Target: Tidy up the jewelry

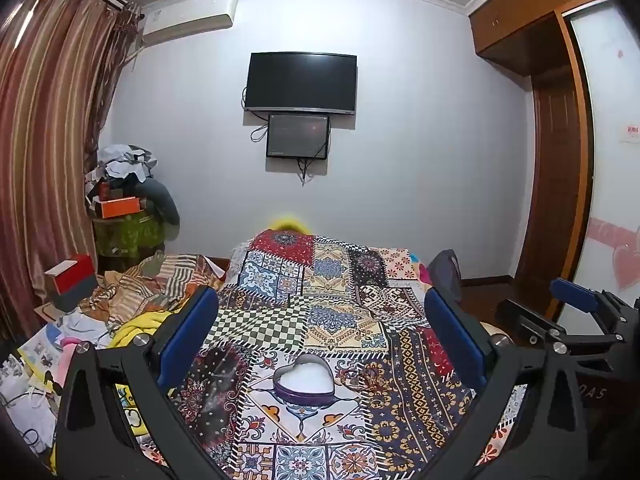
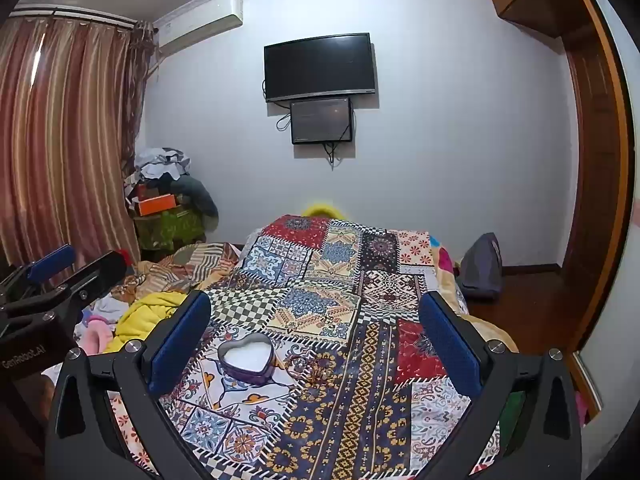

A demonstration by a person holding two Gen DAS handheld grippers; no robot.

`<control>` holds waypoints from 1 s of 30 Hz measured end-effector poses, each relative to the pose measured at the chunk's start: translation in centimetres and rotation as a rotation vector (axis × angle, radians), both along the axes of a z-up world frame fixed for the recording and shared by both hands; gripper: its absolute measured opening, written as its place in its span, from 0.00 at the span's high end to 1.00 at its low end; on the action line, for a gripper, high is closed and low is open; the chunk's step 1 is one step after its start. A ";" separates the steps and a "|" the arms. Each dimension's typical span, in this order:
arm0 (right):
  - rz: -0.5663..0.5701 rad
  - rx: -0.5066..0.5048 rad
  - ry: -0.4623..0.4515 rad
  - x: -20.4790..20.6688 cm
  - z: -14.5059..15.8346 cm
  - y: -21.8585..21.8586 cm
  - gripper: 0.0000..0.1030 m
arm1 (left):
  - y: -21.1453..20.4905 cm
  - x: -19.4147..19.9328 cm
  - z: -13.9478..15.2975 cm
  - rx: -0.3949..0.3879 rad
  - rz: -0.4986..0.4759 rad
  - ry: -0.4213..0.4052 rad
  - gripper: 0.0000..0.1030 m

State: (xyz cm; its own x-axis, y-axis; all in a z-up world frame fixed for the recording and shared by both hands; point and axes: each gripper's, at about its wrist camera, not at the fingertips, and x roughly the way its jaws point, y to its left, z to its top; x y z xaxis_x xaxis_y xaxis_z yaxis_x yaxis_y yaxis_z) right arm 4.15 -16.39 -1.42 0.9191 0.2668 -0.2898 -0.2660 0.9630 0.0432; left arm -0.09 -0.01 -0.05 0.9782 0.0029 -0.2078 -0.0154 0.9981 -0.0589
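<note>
**Both grippers held wide above the patchwork cloth, heart-shaped box between them**

A heart-shaped box (image 1: 304,378) with a purple wall and a white inside is seen standing open on the patchwork cloth (image 1: 344,320) that is spread over the bed. Just to its right, something small and pale is laid on the cloth; it may be a piece of jewelry (image 1: 354,381), but it is too small and too lost in the pattern to be told for certain.

The left gripper (image 1: 320,344) is held above the near part of the cloth, its blue-padded fingers (image 1: 188,332) spread wide with nothing between them; the box is framed between them, untouched. The right gripper (image 2: 316,340) is held likewise, wide and empty, with the box near its left finger but apart from it.

On the far wall a dark television (image 1: 301,83) is mounted, a smaller screen (image 1: 298,136) just under it. Striped curtains (image 1: 52,128) are hung at the left, and clothes are heaped on the bed's left side.
</note>
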 end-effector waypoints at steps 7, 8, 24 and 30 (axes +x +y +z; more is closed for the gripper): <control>0.000 -0.004 -0.001 0.0 0.0 0.1 0.00 | -0.4 -0.1 0.2 0.012 -0.005 0.005 0.00; 0.000 -0.002 -0.001 -0.1 0.0 0.2 0.00 | -0.5 -0.1 0.2 0.014 -0.005 0.005 0.00; 0.001 0.000 -0.001 -0.2 0.3 0.1 0.00 | -0.1 0.2 0.0 0.005 0.003 0.011 0.00; 0.001 0.003 -0.005 0.0 0.4 0.2 0.00 | 0.0 0.5 0.0 0.000 0.008 0.015 0.00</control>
